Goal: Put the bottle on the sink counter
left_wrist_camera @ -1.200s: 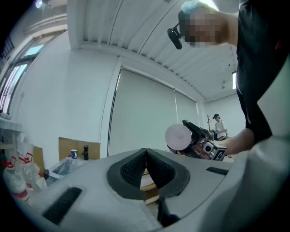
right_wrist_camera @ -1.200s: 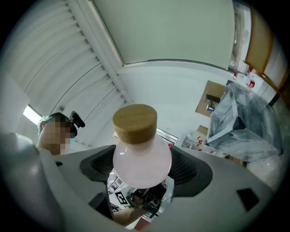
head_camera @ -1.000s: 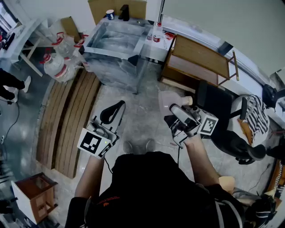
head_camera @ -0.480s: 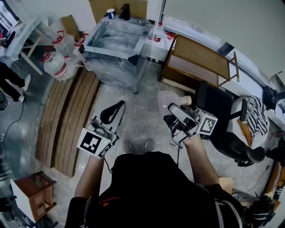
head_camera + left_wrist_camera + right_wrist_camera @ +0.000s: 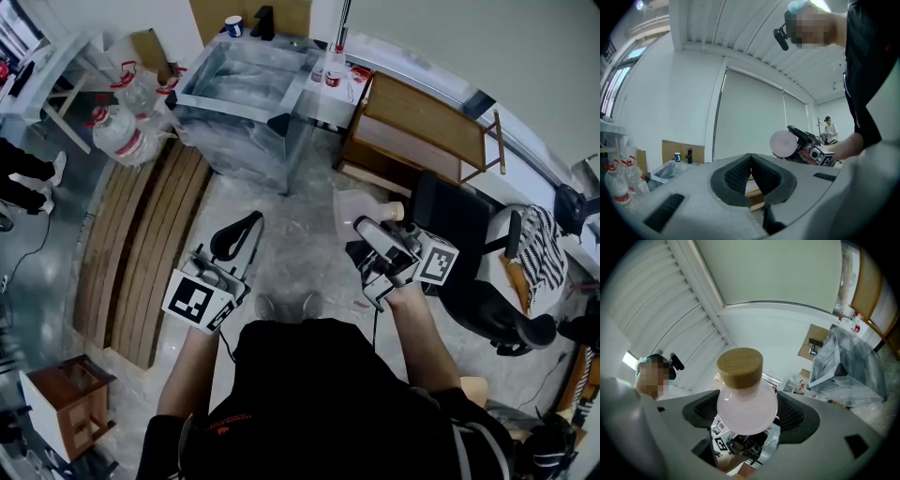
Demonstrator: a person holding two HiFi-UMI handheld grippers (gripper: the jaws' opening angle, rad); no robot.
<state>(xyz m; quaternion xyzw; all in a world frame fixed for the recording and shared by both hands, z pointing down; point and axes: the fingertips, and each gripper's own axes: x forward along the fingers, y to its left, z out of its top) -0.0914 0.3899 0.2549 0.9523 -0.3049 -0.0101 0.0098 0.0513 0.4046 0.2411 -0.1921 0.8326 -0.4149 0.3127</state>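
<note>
A pale pink round bottle [image 5: 352,210] with a wooden cap [image 5: 396,212] lies sideways between the jaws of my right gripper [image 5: 368,231], which is shut on it at waist height above the floor. In the right gripper view the bottle [image 5: 746,409] fills the gap between the pads, with the cap [image 5: 739,366] pointing away. My left gripper [image 5: 238,235] is held level beside it, shut and empty; its pads [image 5: 740,173] touch. The steel sink [image 5: 236,81] and its counter [image 5: 320,105] stand well ahead.
Small bottles [image 5: 332,73] stand on the counter. Water jugs [image 5: 118,137] sit left of the sink, with wooden planks [image 5: 141,248] on the floor. A wooden table [image 5: 418,126] and a black chair [image 5: 467,246] are at the right. A person's legs [image 5: 22,176] show far left.
Both grippers hold their places, the bottle still gripped. The person's legs at the far left have shifted.
</note>
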